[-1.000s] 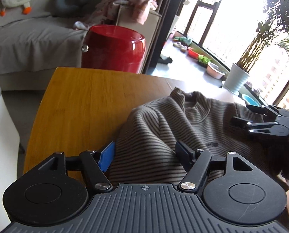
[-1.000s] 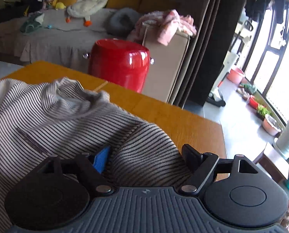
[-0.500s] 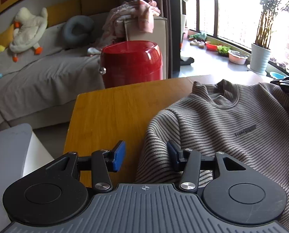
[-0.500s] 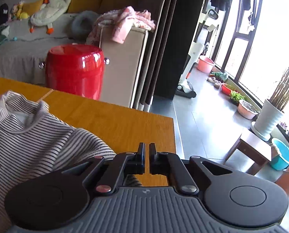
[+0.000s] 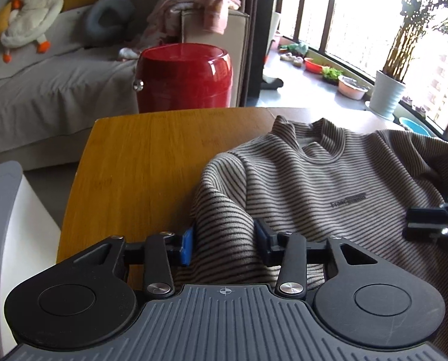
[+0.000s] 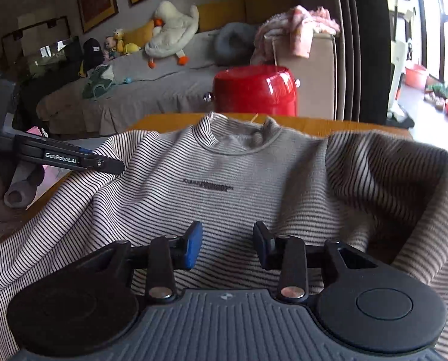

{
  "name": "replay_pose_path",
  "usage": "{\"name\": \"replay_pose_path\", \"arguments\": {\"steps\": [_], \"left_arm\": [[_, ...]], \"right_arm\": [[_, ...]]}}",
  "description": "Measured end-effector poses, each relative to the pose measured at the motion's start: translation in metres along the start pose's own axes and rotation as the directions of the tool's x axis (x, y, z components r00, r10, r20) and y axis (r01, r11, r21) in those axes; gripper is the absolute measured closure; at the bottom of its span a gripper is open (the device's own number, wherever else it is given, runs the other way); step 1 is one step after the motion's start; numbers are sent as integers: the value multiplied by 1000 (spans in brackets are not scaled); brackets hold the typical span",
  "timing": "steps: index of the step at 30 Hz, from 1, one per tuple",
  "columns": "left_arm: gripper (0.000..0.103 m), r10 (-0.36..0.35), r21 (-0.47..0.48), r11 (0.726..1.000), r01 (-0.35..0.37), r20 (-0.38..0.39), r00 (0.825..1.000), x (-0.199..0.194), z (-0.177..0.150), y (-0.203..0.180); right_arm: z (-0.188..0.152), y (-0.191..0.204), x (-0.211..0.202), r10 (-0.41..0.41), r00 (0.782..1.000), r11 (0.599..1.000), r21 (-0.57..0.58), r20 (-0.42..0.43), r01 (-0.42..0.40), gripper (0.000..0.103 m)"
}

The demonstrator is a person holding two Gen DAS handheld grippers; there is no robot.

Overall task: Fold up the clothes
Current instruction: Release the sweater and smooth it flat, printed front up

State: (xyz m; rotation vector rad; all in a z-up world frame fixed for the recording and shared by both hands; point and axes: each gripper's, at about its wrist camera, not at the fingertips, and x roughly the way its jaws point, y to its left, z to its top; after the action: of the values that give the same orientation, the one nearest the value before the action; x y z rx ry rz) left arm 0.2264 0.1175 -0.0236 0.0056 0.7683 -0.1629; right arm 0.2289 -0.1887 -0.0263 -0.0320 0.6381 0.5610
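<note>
Red lidded bin (image 5: 184,79) stands on the floor beyond the far edge of the worktop (image 5: 139,162), lid on, contents hidden. By the window: white planter (image 5: 386,94) holding a tall leafy plant, pink basin (image 5: 352,87) and red bowl (image 5: 313,65) on the floor; their fill too small to tell.

Striped sweater (image 5: 329,186) lies front up on the worktop, collar toward the bin, printed label at chest. Its right shoulder is humped up in a loose fold.

Left tongs (image 5: 225,242): jaws closing, a ridge of the sweater's left shoulder bunched between the pads, both touching cloth.

Right tongs (image 6: 227,242): jaws opening, hovering over the sweater's lower chest, nothing gripped.

Couch (image 6: 151,90) behind carries a plush duck (image 6: 171,30), a grey neck pillow, pink clothes on the armrest.
</note>
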Motion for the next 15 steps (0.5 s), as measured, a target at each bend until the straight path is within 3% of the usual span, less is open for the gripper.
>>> {"name": "replay_pose_path", "arguments": {"steps": [4, 8, 11, 15], "left_arm": [[73, 43, 22, 999, -44, 34, 998, -7, 7, -1], [96, 145, -21, 989, -144, 106, 984, -13, 20, 12], [96, 209, -67, 977, -202, 124, 970, -13, 30, 27], [88, 121, -103, 989, -107, 138, 983, -28, 32, 32]], "right_arm": [[1, 3, 4, -8, 1000, 1000, -18, -29, 7, 50], [-3, 5, 3, -10, 999, 1000, -29, -33, 9, 48], [-2, 1, 2, 4, 999, 1000, -10, -35, -5, 47], [13, -7, 0, -19, 1000, 1000, -21, -20, 18, 50]]}}
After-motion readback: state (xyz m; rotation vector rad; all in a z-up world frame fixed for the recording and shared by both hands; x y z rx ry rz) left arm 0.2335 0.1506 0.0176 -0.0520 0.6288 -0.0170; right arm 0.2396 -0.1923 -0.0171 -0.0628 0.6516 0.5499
